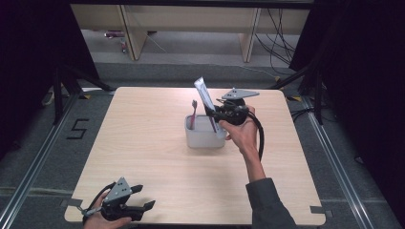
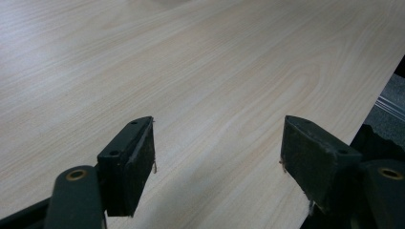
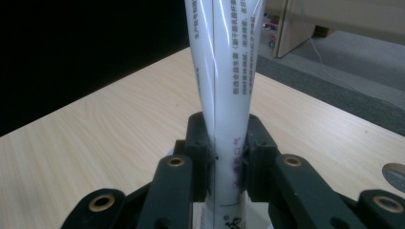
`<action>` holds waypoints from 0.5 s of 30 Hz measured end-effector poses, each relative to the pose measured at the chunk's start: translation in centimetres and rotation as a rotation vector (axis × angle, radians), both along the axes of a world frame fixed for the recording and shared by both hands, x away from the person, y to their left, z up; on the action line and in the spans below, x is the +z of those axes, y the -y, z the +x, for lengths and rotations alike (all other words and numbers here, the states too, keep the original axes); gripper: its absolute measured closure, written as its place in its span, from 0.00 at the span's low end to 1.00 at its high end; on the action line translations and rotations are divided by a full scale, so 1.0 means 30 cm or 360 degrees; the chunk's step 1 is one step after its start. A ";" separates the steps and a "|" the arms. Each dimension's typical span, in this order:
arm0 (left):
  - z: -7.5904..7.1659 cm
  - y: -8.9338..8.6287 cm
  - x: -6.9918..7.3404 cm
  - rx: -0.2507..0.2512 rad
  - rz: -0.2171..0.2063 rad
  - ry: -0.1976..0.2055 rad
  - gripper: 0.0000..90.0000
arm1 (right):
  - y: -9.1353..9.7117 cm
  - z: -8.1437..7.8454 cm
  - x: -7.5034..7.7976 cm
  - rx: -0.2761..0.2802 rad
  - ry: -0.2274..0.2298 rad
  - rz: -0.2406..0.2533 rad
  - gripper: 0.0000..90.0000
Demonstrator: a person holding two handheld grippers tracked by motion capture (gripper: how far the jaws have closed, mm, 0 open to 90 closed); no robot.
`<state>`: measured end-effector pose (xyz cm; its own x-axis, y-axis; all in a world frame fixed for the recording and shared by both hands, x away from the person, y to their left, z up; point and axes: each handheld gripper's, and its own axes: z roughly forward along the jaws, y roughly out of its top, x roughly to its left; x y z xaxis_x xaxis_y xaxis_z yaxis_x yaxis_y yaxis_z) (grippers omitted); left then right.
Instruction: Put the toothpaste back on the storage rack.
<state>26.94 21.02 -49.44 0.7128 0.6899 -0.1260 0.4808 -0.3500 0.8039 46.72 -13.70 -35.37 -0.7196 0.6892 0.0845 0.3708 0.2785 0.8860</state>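
A white toothpaste tube [image 1: 205,98] stands tilted over a white square holder [image 1: 204,137] at the middle of the table, its lower end inside the holder. My right gripper [image 1: 216,114] is shut on the tube; in the right gripper view the jaws pinch the tube [image 3: 224,95] on both sides at the right gripper [image 3: 228,157]. A pink toothbrush [image 1: 193,114] stands in the holder's left part. My left gripper [image 1: 143,198] rests at the table's near left edge, open with nothing between its fingers; the left gripper [image 2: 217,157] looks over bare wood.
The light wooden table [image 1: 153,157] stands on grey carpet with floor rails on both sides. Wooden furniture legs [image 1: 133,33] and cables [image 1: 279,43] lie beyond its far edge. Black curtains close both sides. The table's right edge [image 2: 377,109] is close to the left gripper.
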 end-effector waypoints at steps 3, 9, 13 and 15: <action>0.000 -0.001 0.000 -0.0005 0.0008 0.0000 0.30 | -0.013 0.030 -0.004 -0.0024 0.0018 0.0060 0.84; -0.002 0.001 -0.001 -0.0004 -0.0008 0.0003 0.30 | -0.033 0.084 -0.007 -0.0049 0.0024 0.0026 0.84; -0.002 0.001 -0.001 -0.0012 -0.0009 -0.0002 0.30 | -0.040 0.113 -0.025 -0.0058 0.0021 0.0029 0.84; -0.005 0.004 0.000 0.0006 -0.0020 0.0004 0.30 | -0.041 0.121 -0.034 -0.0088 0.0003 0.0045 0.84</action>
<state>26.80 20.91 -49.43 0.7103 0.6912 -0.1328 0.4802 -0.3379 0.8095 50.34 -12.48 -36.38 -0.6807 0.7253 0.1032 0.3831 0.2323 0.8940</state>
